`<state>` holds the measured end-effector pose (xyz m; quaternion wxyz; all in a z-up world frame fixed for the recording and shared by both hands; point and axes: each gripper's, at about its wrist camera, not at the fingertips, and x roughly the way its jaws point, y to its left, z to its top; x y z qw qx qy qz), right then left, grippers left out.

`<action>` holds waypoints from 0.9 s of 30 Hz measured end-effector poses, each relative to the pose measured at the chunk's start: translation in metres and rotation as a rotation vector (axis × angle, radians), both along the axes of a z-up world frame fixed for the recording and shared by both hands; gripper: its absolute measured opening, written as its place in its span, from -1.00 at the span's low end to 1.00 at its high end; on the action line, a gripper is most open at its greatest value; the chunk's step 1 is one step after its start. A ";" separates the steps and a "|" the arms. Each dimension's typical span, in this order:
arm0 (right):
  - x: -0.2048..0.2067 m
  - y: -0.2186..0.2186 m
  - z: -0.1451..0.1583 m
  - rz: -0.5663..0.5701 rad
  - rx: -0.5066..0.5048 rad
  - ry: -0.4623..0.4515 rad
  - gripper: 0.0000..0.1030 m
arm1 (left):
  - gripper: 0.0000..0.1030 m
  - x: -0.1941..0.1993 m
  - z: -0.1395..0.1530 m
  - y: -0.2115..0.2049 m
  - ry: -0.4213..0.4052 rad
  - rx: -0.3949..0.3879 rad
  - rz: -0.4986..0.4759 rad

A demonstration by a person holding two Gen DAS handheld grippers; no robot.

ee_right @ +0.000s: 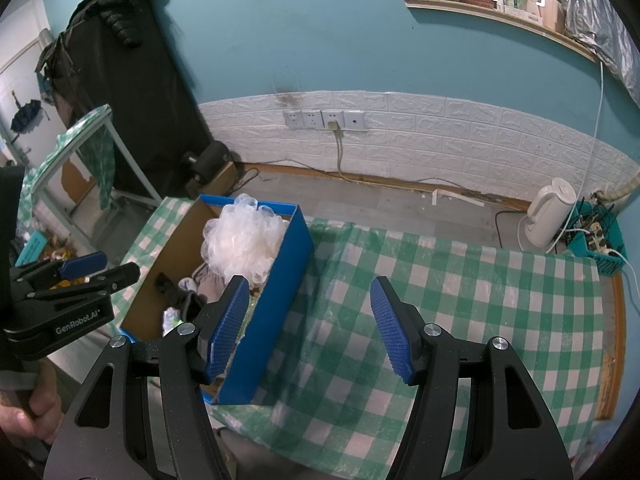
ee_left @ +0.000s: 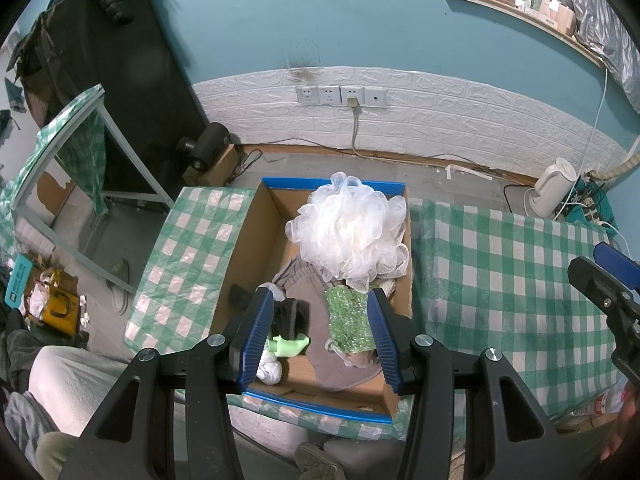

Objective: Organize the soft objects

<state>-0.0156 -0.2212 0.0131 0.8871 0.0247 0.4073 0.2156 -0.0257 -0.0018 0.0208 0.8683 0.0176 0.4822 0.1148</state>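
The checked worktop (ee_right: pixel 460 300) carries a blue box (ee_right: pixel 276 300) filled with a white bath puff (ee_left: pixel 348 232) and cloths. Left hand-held gripper (ee_left: pixel 320 340) tilts down over it, jaws apart, empty. Right hand-held gripper (ee_right: pixel 308 324) hangs beside it, half open, empty.

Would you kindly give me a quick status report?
Both hand-held grippers open, empty. Soft objects, white mesh pouf included, in cardboard box. Nothing obstructing.

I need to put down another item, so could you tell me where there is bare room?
The checked tablecloth right of the blue box lies bare to its far edge. Inside the box it is crowded: white mesh pouf, grey cloth, green sponge.
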 end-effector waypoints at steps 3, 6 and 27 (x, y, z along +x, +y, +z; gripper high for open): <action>0.000 0.000 0.000 0.000 0.000 0.001 0.22 | -0.03 0.000 0.000 0.000 0.001 0.003 0.000; 0.000 0.000 0.000 -0.001 0.000 0.000 0.22 | -0.03 0.000 0.000 0.000 0.000 0.003 -0.001; 0.001 -0.001 0.001 0.000 -0.001 0.002 0.22 | 0.05 -0.009 0.003 -0.001 -0.023 -0.014 0.002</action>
